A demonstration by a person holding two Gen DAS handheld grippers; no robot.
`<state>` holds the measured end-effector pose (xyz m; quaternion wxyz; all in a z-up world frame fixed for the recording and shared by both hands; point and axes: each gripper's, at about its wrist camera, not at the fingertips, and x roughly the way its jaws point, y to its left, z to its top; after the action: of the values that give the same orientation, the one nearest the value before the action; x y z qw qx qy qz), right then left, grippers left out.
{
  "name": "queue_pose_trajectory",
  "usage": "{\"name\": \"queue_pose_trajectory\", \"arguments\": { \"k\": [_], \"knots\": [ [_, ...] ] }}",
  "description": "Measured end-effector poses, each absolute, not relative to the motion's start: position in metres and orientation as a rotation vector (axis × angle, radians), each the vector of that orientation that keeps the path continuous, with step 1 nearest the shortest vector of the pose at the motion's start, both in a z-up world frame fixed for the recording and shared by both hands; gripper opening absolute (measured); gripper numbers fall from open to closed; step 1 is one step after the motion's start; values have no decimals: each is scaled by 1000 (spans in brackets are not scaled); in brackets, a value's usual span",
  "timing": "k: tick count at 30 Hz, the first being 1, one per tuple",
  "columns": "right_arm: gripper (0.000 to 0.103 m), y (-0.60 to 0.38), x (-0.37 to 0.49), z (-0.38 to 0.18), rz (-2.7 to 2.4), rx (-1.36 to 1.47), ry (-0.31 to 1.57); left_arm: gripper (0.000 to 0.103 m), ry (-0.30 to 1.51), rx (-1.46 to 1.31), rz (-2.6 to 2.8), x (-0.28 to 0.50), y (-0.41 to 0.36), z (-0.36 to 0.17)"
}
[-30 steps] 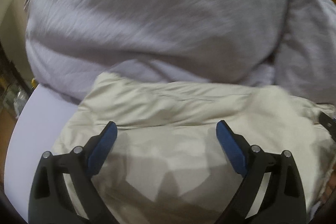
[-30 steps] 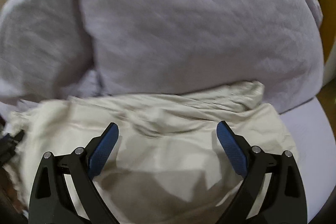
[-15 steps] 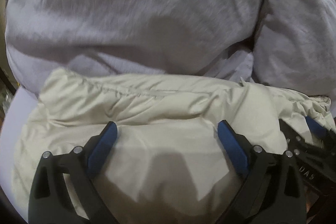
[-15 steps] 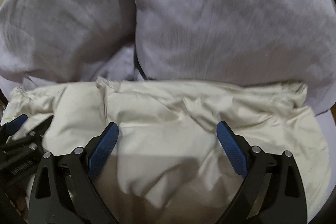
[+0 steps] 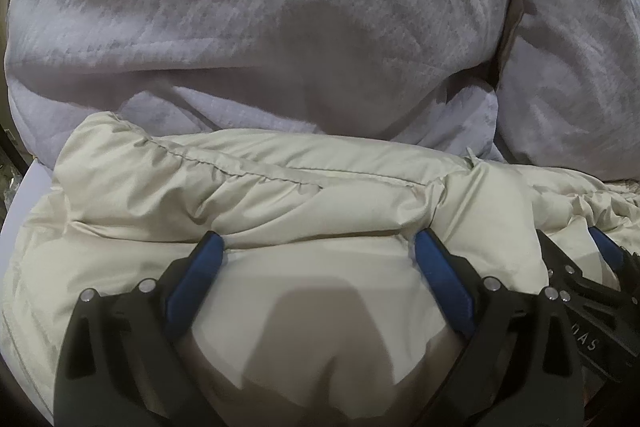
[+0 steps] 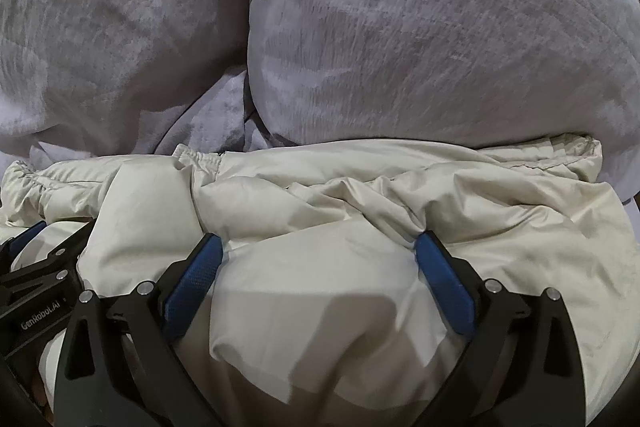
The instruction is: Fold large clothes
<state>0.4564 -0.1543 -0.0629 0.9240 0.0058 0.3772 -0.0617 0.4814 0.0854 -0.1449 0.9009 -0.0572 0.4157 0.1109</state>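
A puffy cream jacket (image 5: 304, 195) lies bunched on a white surface, also in the right wrist view (image 6: 360, 195). My left gripper (image 5: 318, 247) is open, its blue pads pressed down into the jacket's padding. My right gripper (image 6: 318, 247) is open and pressed into the jacket the same way. The right gripper shows at the right edge of the left wrist view (image 5: 580, 279); the left gripper shows at the left edge of the right wrist view (image 6: 36, 267). The two sit side by side, close together.
Large grey-lavender pillows (image 5: 280, 19) fill the space just behind the jacket, touching its far edge; two show in the right wrist view (image 6: 420, 27). A strip of white surface (image 5: 28, 195) shows at the left.
Both grippers have moved forward and down onto the jacket, pads now sunk in its padding. They have drawn closer together. The jacket has bunched up toward the pillows.
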Motion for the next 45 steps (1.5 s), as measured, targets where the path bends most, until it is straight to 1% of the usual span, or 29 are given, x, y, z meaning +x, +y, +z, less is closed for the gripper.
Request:
{"name": "queue_pose_trajectory", "arguments": {
  "k": [3,10,12,16,33,36,39,45],
  "knots": [
    [100,-154,459,-66,-130,11,777,97,862,-118,230,485,94,-149],
    [101,-157,464,-71,-132,11,780,98,862,-116,231,491,86,-150],
    [101,-157,463,-69,-130,11,780,98,860,-115,231,498,91,-162],
    [101,-157,463,-70,-132,10,781,98,857,-114,232,501,90,-166],
    [102,-160,463,-69,-126,12,787,99,860,-116,233,499,90,-162],
    [102,-164,469,-70,-112,22,810,99,877,-118,229,498,90,-157],
    [102,-174,469,-62,-109,29,841,98,899,-123,229,492,91,-141],
    [102,-211,429,-26,-223,32,800,98,882,-97,236,457,104,-109]
  ]
}}
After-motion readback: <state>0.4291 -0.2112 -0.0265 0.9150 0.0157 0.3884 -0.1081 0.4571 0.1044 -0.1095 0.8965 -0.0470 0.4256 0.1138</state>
